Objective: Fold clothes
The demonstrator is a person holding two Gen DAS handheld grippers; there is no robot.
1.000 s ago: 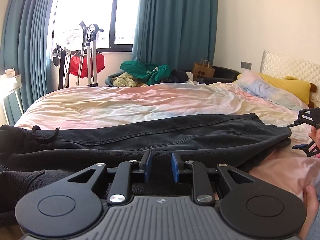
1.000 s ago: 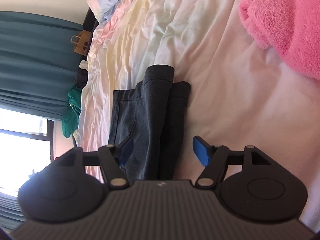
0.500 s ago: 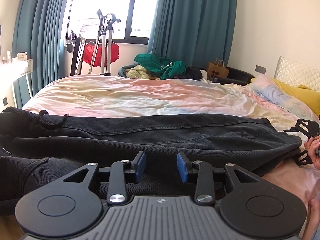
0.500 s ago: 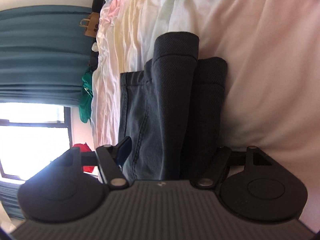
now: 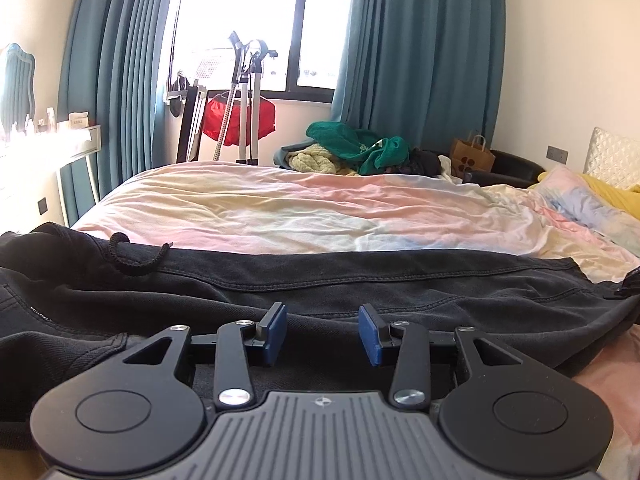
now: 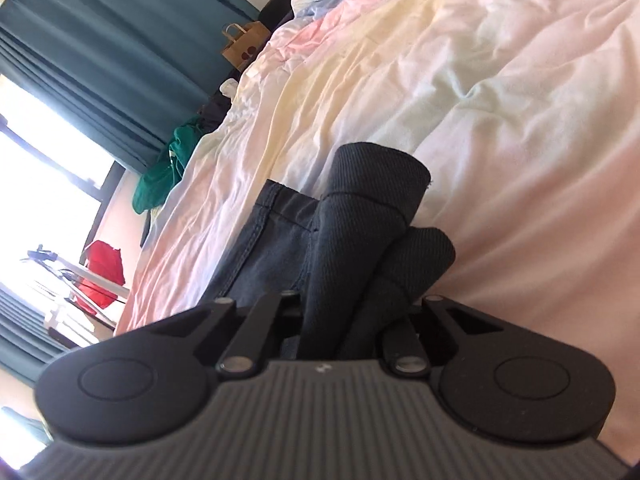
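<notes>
Black jeans (image 5: 360, 280) lie stretched along the near edge of the bed (image 5: 320, 208), drawstring (image 5: 136, 256) looped on top toward the foot end. Left gripper (image 5: 323, 334) w/ blue pads apart & opening, nothing pinched, hovering just over the denim. Right gripper (image 6: 352, 320) closing, clamped on the bunched leg cuffs (image 6: 372, 216). Beyond the far edge: green clothes pile (image 5: 356, 148), paper bag (image 5: 472, 156), red bag (image 5: 240, 120) by a stand; yellow pillow (image 5: 612, 192) at the head.
</notes>
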